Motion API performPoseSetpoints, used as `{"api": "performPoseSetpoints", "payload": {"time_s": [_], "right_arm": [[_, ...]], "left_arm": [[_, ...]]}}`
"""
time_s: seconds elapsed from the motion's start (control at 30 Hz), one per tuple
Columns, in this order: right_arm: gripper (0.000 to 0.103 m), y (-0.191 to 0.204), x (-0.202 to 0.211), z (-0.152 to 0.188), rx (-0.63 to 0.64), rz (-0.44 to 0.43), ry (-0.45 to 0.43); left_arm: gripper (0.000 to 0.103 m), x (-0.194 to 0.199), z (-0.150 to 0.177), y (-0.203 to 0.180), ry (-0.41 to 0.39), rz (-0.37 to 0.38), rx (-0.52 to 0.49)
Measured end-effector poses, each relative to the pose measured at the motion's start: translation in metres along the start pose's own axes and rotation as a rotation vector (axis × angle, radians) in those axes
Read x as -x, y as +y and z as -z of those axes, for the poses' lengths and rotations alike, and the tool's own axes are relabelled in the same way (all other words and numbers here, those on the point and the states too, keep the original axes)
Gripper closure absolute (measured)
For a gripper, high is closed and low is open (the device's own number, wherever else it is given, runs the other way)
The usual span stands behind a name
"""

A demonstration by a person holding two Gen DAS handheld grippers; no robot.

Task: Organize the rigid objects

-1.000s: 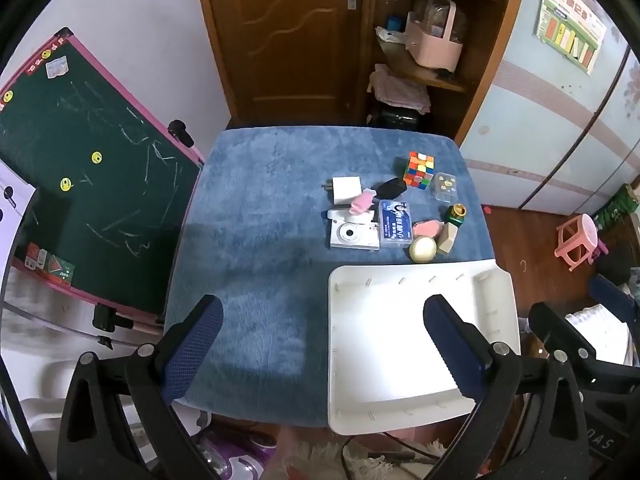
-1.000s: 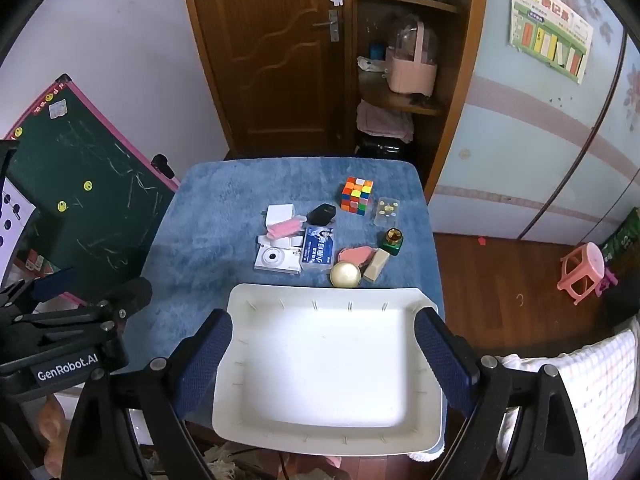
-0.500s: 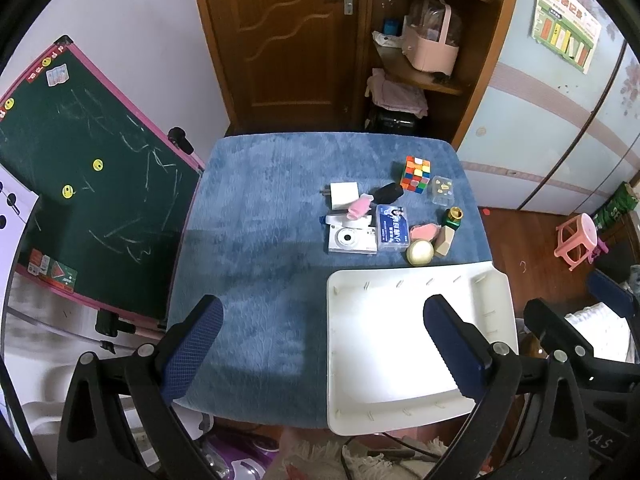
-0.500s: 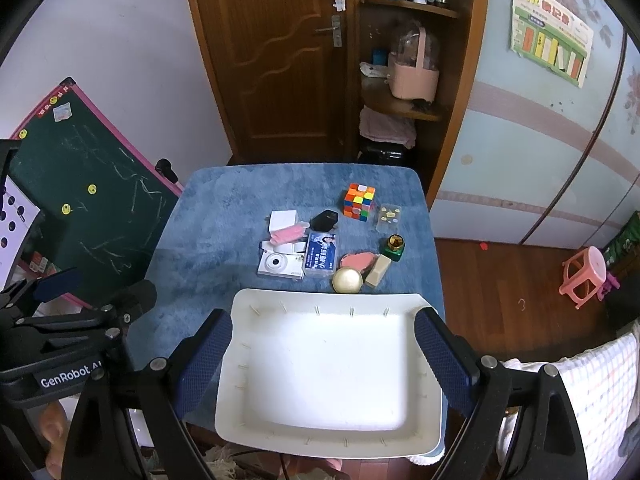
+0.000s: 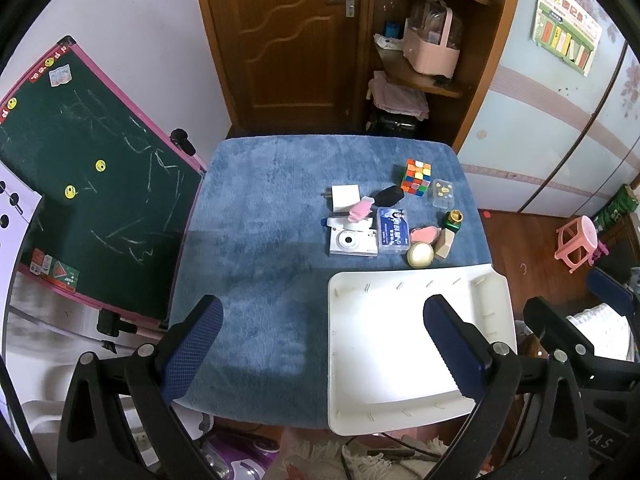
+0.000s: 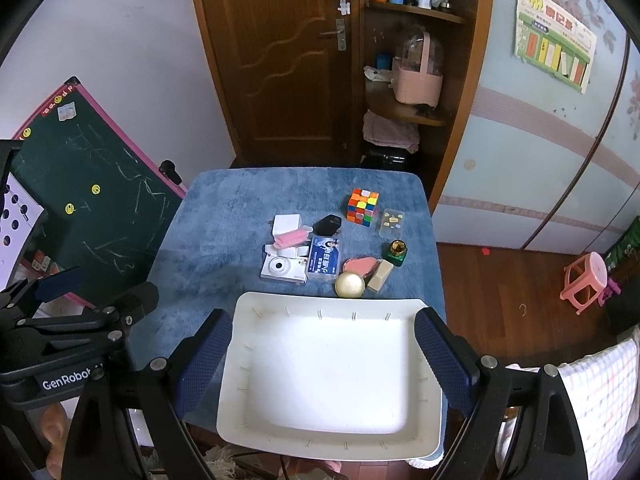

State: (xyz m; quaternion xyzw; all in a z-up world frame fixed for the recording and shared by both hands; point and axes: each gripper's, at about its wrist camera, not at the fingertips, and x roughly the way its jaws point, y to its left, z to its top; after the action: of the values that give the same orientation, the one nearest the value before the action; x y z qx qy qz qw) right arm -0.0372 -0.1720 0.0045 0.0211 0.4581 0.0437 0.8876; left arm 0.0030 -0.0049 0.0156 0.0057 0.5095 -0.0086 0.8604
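A white tray (image 5: 404, 392) (image 6: 320, 432) lies at the near right of the blue-covered table (image 5: 256, 248) (image 6: 216, 216). Beyond it lies a cluster: a white camera (image 5: 353, 242) (image 6: 283, 269), a blue card case (image 5: 393, 230) (image 6: 323, 259), a colour cube (image 5: 416, 177) (image 6: 362, 205), a gold round tin (image 5: 420, 255) (image 6: 349, 285), a wooden block (image 5: 445, 241) (image 6: 380, 275), a green-gold bottle (image 5: 453, 221) (image 6: 395, 251), a clear box (image 5: 441, 193) (image 6: 392, 222). My left gripper (image 5: 324, 344) is open above the table's near edge. My right gripper (image 6: 323, 364) is open above the tray. Both are empty.
A green chalkboard (image 5: 76, 176) (image 6: 88, 208) leans at the table's left. A wooden door and shelf unit (image 5: 400, 48) stand behind the table. A pink stool (image 5: 580, 248) (image 6: 585, 280) stands on the wood floor to the right. A checked cloth (image 6: 592, 400) is at the near right.
Both views have pulled back and risen a little, so the table and objects look smaller and farther. Both grippers stay open. No object has moved.
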Motion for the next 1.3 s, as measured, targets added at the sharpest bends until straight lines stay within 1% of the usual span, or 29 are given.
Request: {"api": "performPoseSetpoints", "payload": {"time_s": [0.13, 0.37, 0.43, 0.53, 0.6, 0.8, 0.87, 1.17, 1.2, 1.3], "right_arm": [[0.010, 0.001, 0.001, -0.001, 0.000, 0.002, -0.005], [0.010, 0.000, 0.005, -0.001, -0.001, 0.002, -0.011], [0.010, 0.001, 0.005, 0.000, -0.001, 0.003, -0.011], [0.010, 0.001, 0.005, 0.000, 0.000, 0.003, -0.013], [0.010, 0.001, 0.005, -0.001, 0.000, 0.002, -0.013], [0.010, 0.001, 0.005, -0.001, -0.001, 0.003, -0.014], [0.010, 0.001, 0.005, -0.001, -0.001, 0.005, -0.016], [0.010, 0.001, 0.006, -0.001, -0.001, 0.005, -0.018], [0.010, 0.001, 0.006, -0.001, -0.001, 0.005, -0.018], [0.010, 0.001, 0.006, -0.001, -0.002, 0.005, -0.019]], "left_arm": [[0.003, 0.000, 0.001, 0.001, 0.001, 0.001, 0.002], [0.003, 0.001, -0.011, -0.001, 0.002, 0.001, -0.002], [0.003, 0.003, 0.000, 0.000, -0.001, 0.001, 0.002], [0.003, 0.005, -0.005, 0.000, -0.002, 0.000, 0.003], [0.003, 0.002, 0.000, 0.001, -0.002, 0.001, 0.002], [0.003, 0.005, -0.009, 0.000, 0.000, 0.001, 0.003], [0.003, 0.002, 0.001, 0.001, -0.004, 0.002, 0.002], [0.003, 0.006, -0.005, 0.001, -0.005, 0.003, 0.003], [0.003, 0.003, 0.001, 0.001, -0.005, 0.001, 0.003], [0.003, 0.004, 0.000, 0.001, -0.005, 0.001, 0.003]]}}
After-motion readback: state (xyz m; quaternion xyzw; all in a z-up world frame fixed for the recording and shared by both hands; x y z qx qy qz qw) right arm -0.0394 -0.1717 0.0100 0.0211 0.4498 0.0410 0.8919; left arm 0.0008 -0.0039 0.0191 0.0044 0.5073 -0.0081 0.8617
